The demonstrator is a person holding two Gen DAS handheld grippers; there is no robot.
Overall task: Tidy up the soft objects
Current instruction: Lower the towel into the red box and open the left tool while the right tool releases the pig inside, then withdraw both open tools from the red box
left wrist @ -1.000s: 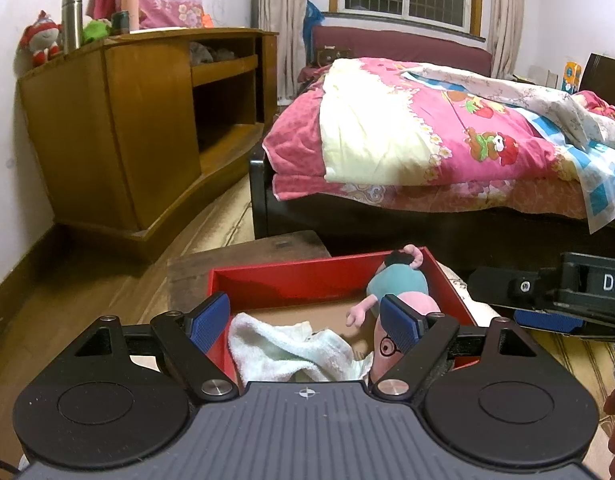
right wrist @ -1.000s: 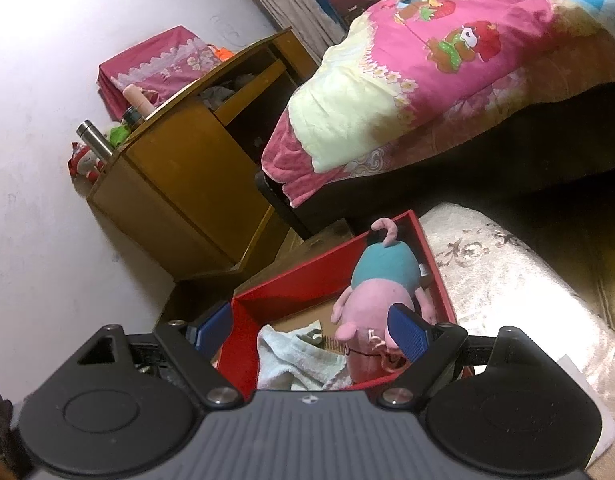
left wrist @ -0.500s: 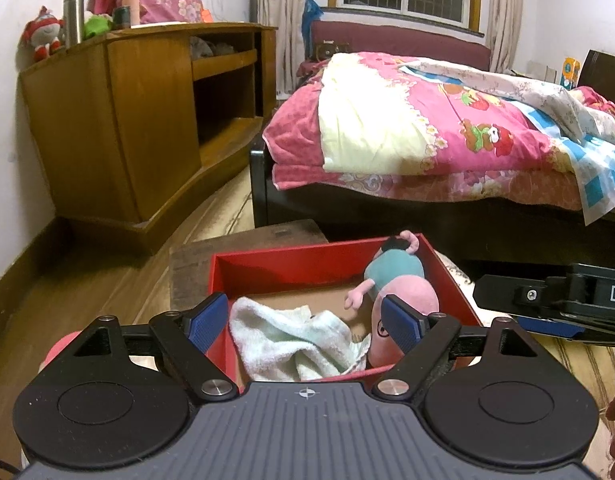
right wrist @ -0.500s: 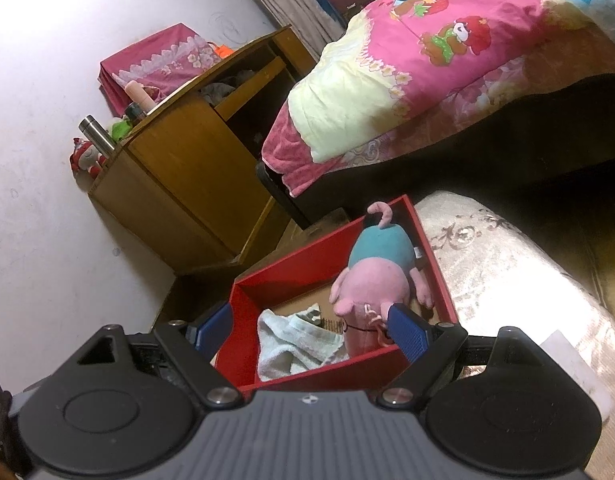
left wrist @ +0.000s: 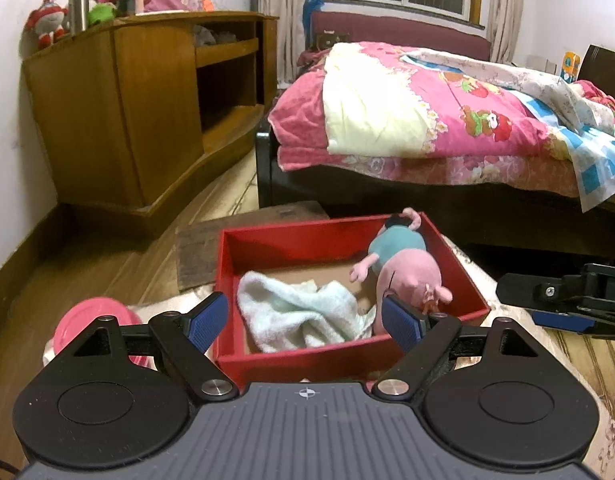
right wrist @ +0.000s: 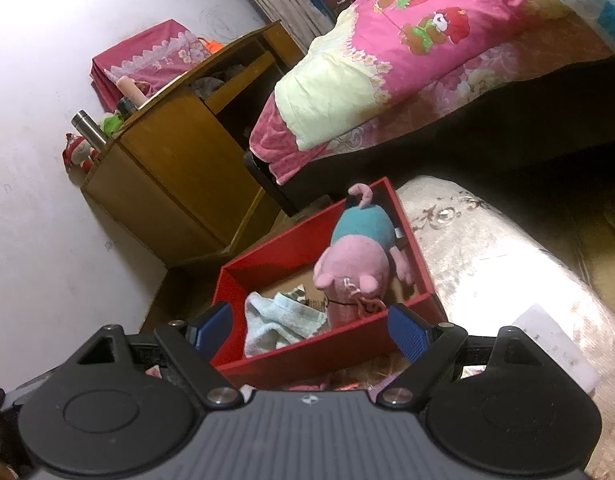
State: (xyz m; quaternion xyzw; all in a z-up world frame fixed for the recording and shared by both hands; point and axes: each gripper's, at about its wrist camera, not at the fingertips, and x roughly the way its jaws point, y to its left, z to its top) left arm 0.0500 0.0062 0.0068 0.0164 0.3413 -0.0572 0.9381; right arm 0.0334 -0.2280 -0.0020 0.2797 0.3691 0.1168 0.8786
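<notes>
A red box [left wrist: 459, 264] sits on a pale patterned cushion [right wrist: 479, 264]. Inside lie a pink pig plush in a teal shirt [left wrist: 407, 264] on the right and a crumpled white towel [left wrist: 299, 308] on the left. Both show in the right wrist view too: plush [right wrist: 355, 260], towel [right wrist: 275, 320], box [right wrist: 283, 248]. My left gripper [left wrist: 305, 322] is open and empty, just in front of the box's near wall. My right gripper [right wrist: 307, 330] is open and empty, also near the front wall; it shows at the right of the left wrist view [left wrist: 563, 300].
A pink round object [left wrist: 91, 320] lies left of the box. A wooden board [left wrist: 211, 240] lies behind it. A wooden cabinet [left wrist: 147, 112] stands at the left and a bed with a pink quilt [left wrist: 447, 108] behind. A white flat piece [right wrist: 555, 344] lies on the cushion.
Both grippers have pulled back and up from the box, so its whole front wall and the pink round object now show. Plush and towel stay in the box.
</notes>
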